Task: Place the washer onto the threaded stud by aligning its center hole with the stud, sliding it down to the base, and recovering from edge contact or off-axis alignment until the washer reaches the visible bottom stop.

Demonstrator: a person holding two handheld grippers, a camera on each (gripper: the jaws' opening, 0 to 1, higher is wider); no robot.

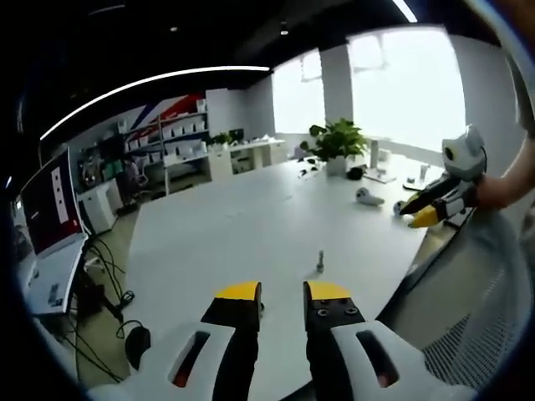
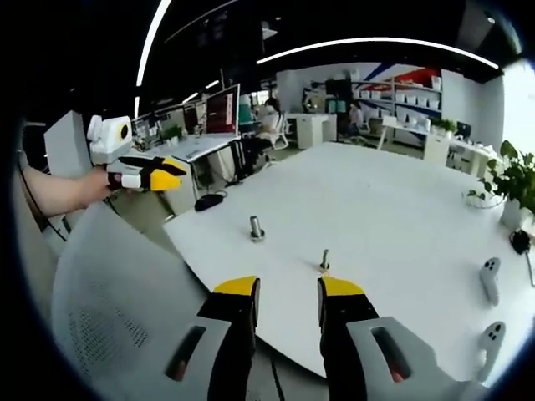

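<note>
- The left gripper (image 1: pixel 282 291), white-bodied with yellow-tipped black jaws, hangs parted and empty near the smooth white table's (image 1: pixel 251 225) edge.
- The right gripper (image 2: pixel 288 287) hangs likewise, jaws apart, holding nothing.
- A slim metal threaded stud (image 2: pixel 324 261) stands upright just beyond them.
- A second stud (image 2: pixel 257 228) stands farther left; I cannot tell where the washer is.

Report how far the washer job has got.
Nothing looks done yet. The stud stands bare on the white table, with a second upright fastener beside it. Both the left gripper and right gripper are open and hold nothing. I cannot pick out a washer. Pickup, alignment and seating all remain.
</note>
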